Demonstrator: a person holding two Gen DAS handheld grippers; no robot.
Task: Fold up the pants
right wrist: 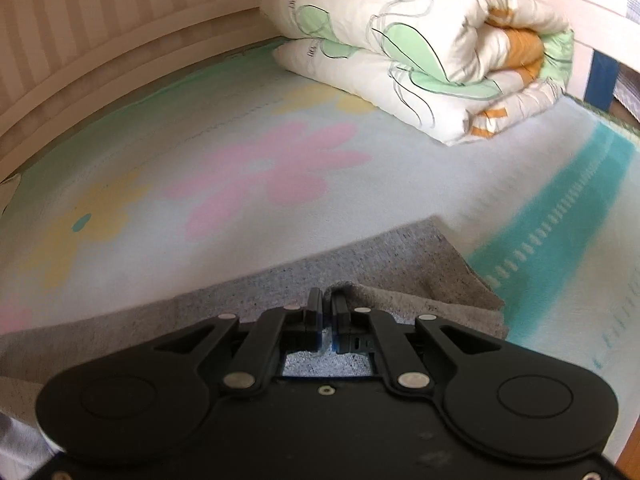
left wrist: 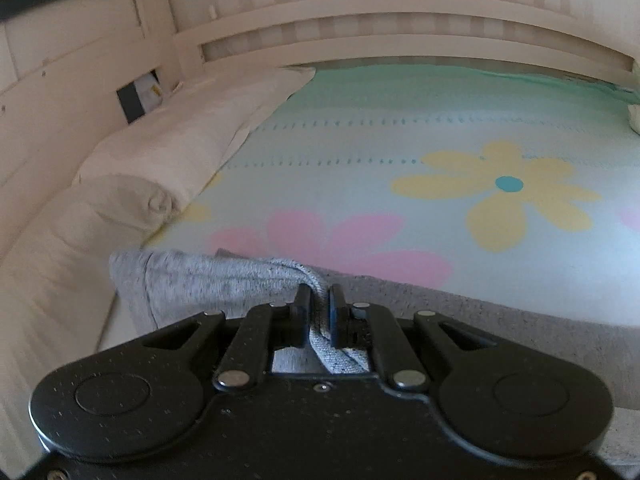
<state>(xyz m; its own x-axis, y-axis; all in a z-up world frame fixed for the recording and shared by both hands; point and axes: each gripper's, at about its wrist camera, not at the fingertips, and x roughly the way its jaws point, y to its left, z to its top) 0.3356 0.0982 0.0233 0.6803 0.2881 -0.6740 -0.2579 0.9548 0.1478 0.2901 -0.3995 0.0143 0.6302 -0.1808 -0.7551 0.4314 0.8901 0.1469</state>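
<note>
Grey pants (left wrist: 192, 280) lie on the flowered bed sheet (left wrist: 400, 128). In the left wrist view my left gripper (left wrist: 319, 294) is shut on a bunched grey edge of the pants, which runs back between its fingers; the cloth spreads to the left and lower right. In the right wrist view my right gripper (right wrist: 327, 298) is shut on a thin fold of the grey pants (right wrist: 420, 268), whose corner reaches out to the right on the sheet (right wrist: 160, 168).
White pillows (left wrist: 152, 168) line the bed's left side against a wooden frame (left wrist: 360, 20). A folded quilt (right wrist: 432, 48) with green and orange print sits at the far right of the bed. A teal stripe (right wrist: 568, 216) marks the sheet's right edge.
</note>
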